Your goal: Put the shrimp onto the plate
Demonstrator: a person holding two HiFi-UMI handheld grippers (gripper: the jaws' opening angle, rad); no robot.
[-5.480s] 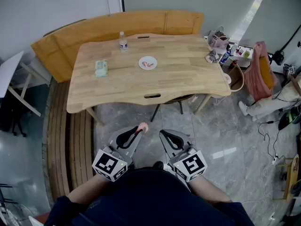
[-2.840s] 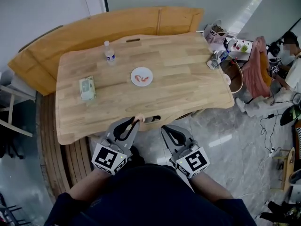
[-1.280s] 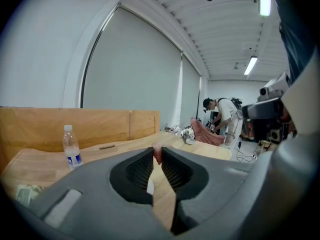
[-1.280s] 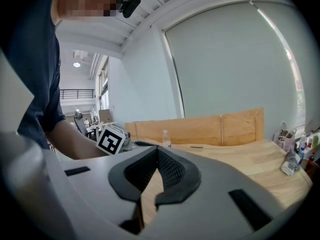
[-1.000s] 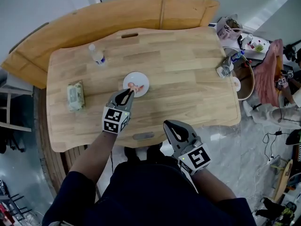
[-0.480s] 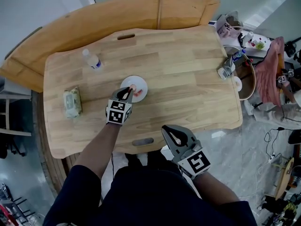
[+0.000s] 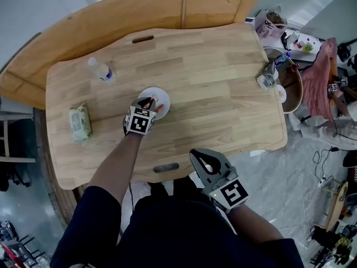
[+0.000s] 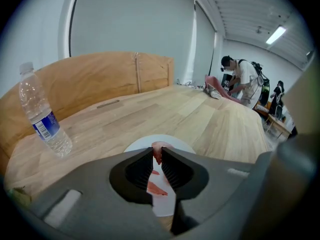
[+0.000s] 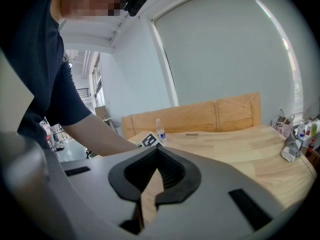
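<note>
A small white plate (image 7: pixel 159 96) lies near the middle of the wooden table (image 7: pixel 217 94), with red-pink shrimp pieces (image 8: pixel 156 188) lying on it. My left gripper (image 7: pixel 150 101) reaches over the plate's near rim, shut on a pale pink shrimp (image 8: pixel 157 147) pinched at the jaw tips just above the plate (image 8: pixel 181 144). My right gripper (image 7: pixel 202 162) hangs below the table's near edge, close to my body, shut with nothing between its jaws.
A water bottle (image 7: pixel 101 70) stands at the table's back left, and a pack of wipes (image 7: pixel 79 123) lies at the left. Clutter (image 7: pixel 268 74) sits by the right edge. A curved wooden bench (image 7: pixel 128 15) wraps the far side. A person (image 8: pixel 243 82) stands off to the right.
I walked up to the table. My left gripper carried the shrimp from below the table's edge out over the plate. My right gripper stayed low by my body.
</note>
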